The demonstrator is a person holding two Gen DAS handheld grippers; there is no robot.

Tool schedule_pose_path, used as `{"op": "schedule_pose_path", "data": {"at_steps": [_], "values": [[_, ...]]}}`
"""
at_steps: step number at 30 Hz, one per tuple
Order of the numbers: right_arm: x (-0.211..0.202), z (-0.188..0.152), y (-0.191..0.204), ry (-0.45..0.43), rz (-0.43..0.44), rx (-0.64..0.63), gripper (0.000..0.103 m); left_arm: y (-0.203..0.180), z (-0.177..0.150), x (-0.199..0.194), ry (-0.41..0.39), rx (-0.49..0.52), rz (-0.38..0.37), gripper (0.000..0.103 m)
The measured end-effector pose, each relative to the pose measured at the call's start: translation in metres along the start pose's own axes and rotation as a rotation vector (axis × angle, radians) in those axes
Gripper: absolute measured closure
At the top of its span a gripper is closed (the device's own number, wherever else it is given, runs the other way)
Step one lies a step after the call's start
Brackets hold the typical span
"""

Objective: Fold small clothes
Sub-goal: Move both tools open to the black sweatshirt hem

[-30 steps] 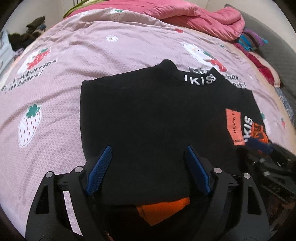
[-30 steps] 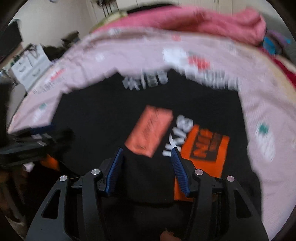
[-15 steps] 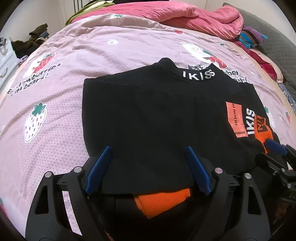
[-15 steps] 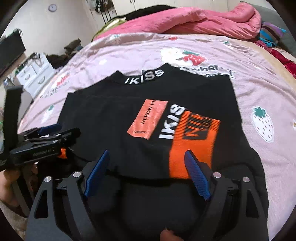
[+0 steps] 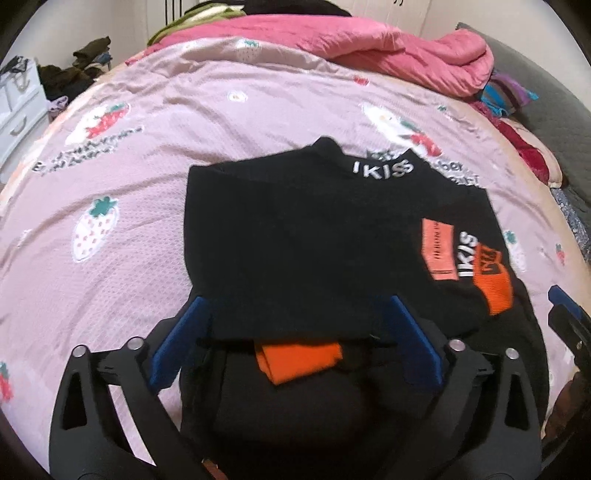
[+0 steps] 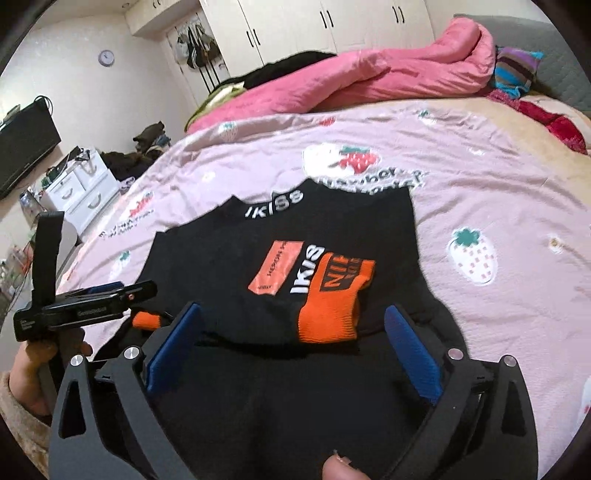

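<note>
Black sweater (image 5: 295, 243) lies folded on the strawberry-print bedspread (image 5: 147, 177); left gripper (image 5: 295, 339) and right gripper (image 6: 291, 347), jaws just widened, gape above its near edge, gripping nothing.

Around your work area
At upper right of the frame you have a pink quilt (image 6: 369, 77); white wardrobe doors (image 6: 332, 26) behind it; a white drawer unit (image 6: 83, 184) and a dark screen (image 6: 26, 144) at left; strawberry-print bedspread (image 5: 184, 147) below.

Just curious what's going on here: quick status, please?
Left gripper and right gripper just opened, holding nothing. Black sweater lies partly folded on the pink bedspread, orange cuffs showing. Nothing in the way.
</note>
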State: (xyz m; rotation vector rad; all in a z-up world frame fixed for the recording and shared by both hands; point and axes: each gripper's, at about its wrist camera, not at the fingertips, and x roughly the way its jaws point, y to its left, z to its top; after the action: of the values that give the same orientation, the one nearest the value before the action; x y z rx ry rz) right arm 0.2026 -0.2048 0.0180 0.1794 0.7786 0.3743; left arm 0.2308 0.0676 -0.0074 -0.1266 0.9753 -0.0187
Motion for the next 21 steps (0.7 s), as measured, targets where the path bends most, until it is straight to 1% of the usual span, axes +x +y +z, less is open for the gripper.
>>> {"op": "schedule_pose_path", "data": {"at_steps": [5,11,13,19,21], "values": [[-0.026,0.003,0.003,-0.025,-0.014,-0.015,0.005,-0.011,-0.006,-0.028,-0.044,0.035,-0.008,0.009],[-0.062,-0.001,0.007,-0.055,-0.031,-0.082,0.004,-0.019,-0.017,-0.059,-0.096,0.026,-0.038,0.009],[-0.075,-0.001,0.006,-0.077,-0.046,-0.103,0.004,-0.022,-0.019,-0.067,-0.105,0.026,-0.039,0.009],[-0.104,0.003,-0.002,-0.125,-0.060,-0.115,0.004,-0.027,-0.027,-0.086,-0.140,0.043,-0.030,0.009],[-0.112,0.005,-0.005,-0.140,-0.067,-0.117,0.004,-0.025,-0.031,-0.090,-0.145,0.043,-0.040,0.009]]}}
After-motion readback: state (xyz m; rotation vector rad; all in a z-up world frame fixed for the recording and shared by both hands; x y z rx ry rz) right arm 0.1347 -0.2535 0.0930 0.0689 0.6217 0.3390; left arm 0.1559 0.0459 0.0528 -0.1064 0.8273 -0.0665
